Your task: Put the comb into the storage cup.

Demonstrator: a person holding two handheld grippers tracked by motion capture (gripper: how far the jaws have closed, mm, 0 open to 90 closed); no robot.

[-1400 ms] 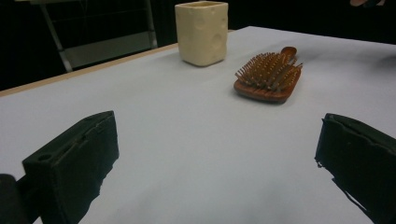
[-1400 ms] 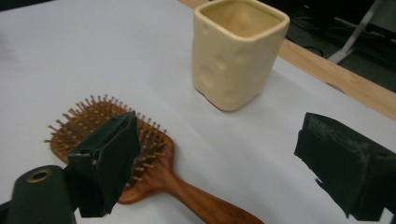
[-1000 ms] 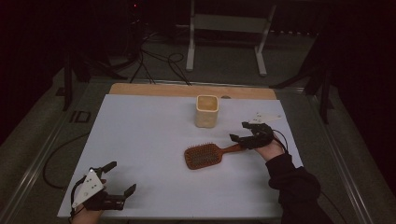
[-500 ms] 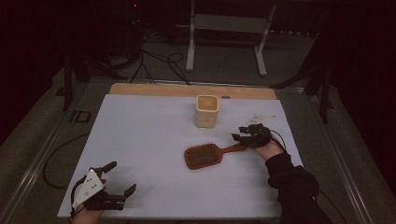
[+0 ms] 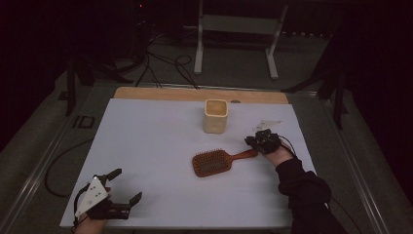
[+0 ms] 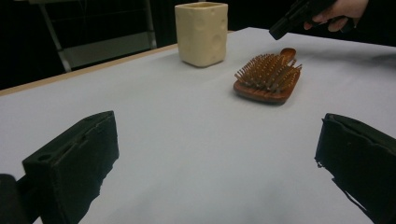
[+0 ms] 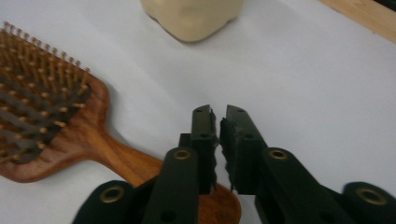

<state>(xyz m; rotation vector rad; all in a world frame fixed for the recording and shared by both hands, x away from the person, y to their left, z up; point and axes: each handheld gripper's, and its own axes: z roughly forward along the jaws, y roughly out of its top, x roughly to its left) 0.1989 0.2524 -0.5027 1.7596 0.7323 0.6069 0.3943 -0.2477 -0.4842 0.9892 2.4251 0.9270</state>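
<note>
**Right gripper closing over the hairbrush handle**

The wooden hairbrush (image 5: 218, 161) is lying bristles-up near the middle of the white table (image 5: 146, 146), its paddle head towards the person's left and its handle running out to the right. The right gripper (image 5: 257, 142) is sitting right over the far end of that handle, with the person's hand and dark sleeve coming in behind it from the lower right.

Looking along the right gripper's own jaws, I am seeing them nearly together, only a thin slit left between the pads; they have just been closing. The rounded end of the handle (image 7: 219, 205) is lying beneath them rather than between the pads, so nothing is being pinched as far as I can tell.

Just beyond the brush, a cream-coloured square cup (image 5: 215, 115) is standing upright, apart from the brush head and nearer the table's wooden back edge.

The left gripper (image 5: 124, 187) is resting at the near left corner of the table, well apart from everything else. Its jaws are standing wide apart with bare table between them, pointing towards the brush (image 6: 268, 77) and the cup (image 6: 201, 32).
</note>
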